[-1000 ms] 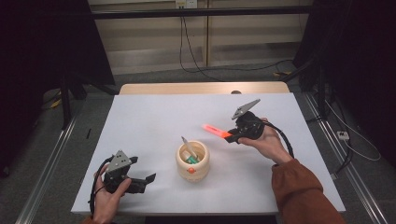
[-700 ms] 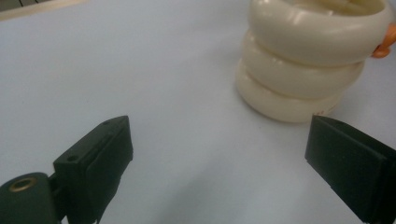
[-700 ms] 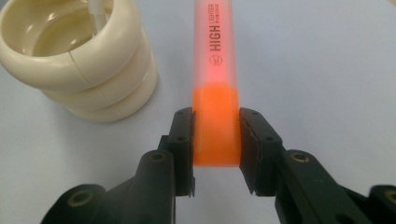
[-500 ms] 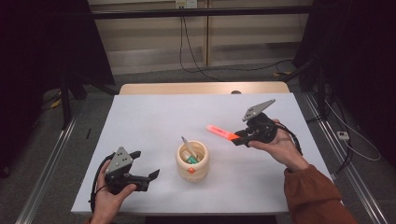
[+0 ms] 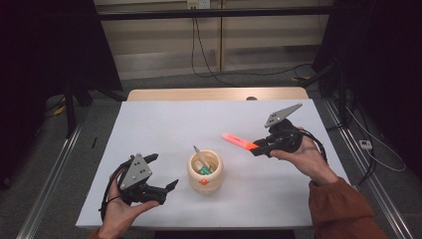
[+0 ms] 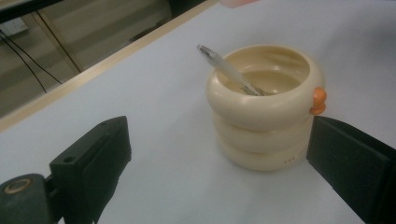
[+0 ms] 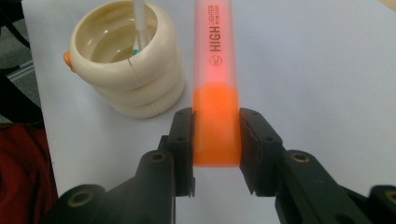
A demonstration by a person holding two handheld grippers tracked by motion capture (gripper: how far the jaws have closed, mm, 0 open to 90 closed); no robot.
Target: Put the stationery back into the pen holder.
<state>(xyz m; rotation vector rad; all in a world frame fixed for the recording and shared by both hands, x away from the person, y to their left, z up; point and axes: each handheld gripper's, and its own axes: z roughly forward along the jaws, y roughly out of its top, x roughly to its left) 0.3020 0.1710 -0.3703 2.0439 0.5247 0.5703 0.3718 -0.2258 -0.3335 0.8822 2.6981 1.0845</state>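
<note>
One cream holder (image 5: 204, 172) on the surface (image 5: 164, 124) contains a white pen (image 5: 199, 155) and a green item (image 5: 202, 170). Right of it, my right gripper (image 5: 255, 148) grasps the orange highlighter (image 5: 239, 142), now farther from the holder. My left gripper (image 5: 162, 172), released, has risen left of it.

highlighter (image 7: 216, 70) tip: cut by top edge | holder (image 6: 264, 105) contents: mostly hidden
</note>
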